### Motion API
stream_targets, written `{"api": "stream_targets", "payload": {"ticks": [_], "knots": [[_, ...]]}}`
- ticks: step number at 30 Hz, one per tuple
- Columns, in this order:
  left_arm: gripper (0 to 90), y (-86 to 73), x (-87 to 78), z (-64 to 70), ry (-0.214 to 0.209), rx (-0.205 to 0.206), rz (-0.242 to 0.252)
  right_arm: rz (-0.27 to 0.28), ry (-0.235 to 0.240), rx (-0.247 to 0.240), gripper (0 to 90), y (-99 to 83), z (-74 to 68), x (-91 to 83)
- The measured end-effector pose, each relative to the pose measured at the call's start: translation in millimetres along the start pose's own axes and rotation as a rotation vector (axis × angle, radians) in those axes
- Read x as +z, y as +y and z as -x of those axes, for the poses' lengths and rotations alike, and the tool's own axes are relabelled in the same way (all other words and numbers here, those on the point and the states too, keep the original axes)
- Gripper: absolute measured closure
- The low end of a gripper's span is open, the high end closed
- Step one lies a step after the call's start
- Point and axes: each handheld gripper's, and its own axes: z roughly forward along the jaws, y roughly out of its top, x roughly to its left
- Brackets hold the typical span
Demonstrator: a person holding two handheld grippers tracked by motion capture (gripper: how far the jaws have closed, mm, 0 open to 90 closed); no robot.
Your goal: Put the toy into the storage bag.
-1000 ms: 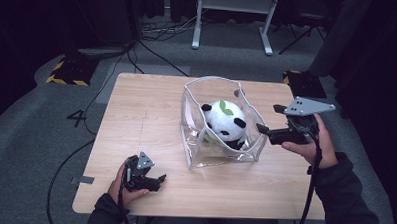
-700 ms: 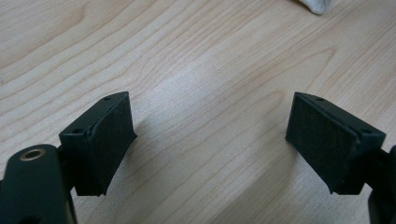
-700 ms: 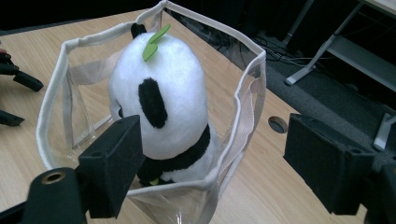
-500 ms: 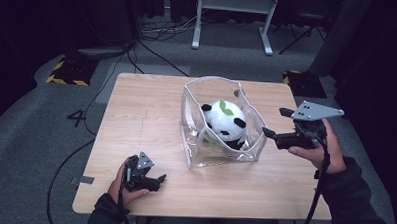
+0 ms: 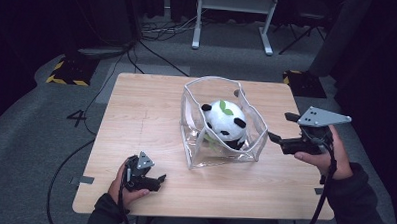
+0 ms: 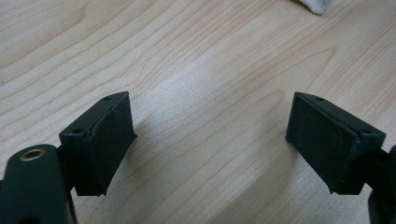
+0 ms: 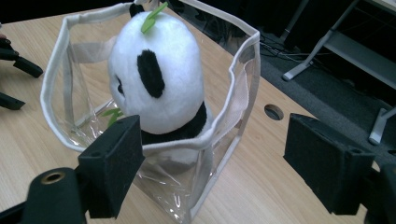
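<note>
Sitting: fuzzy round panda (image 5: 225,124) inside clear bag (image 5: 250,144).

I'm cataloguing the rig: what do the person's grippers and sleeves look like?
Both are black two-jaw tools with flat rectangular pads. The right gripper carries a grey three-cornered plate with small holes and trails a black cable; the left gripper bears a smaller one. Sleeves are dark.

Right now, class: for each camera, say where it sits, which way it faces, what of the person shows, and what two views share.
High view: above the person's side, facing forward and down on the table; forearms, both hands.
Left gripper view: on the left gripper, facing bare wood; open jaws.
Right gripper view: on the right gripper, facing the clear bag; open jaws.
Shared: high and right gripper views show the panda inside the bag.
</note>
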Motion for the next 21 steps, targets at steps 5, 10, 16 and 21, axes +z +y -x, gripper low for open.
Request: {"api": "stream_targets", "payload": {"ticks": [5, 10, 16, 21], "knots": [[15.2, 0.0, 0.0, 0.0, 0.0, 0.0, 0.0, -0.006, -0.002, -0.001, 19.5, -5.3, 1.4, -1.6], [15.2, 0.0, 0.0, 0.0, 0.0, 0.0, 0.0, -0.011, -0.001, 0.004, 19.5, -12.5, 3.5, -3.8], [15.2, 0.0, 0.0, 0.0, 0.0, 0.0, 0.0, -0.032, 0.0, -0.003, 19.5, -19.4, 3.5, -2.0], [15.2, 0.0, 0.0, 0.0, 0.0, 0.0, 0.0, -0.044, 0.002, -0.005, 19.5, -23.8, 3.4, 0.4]]}}
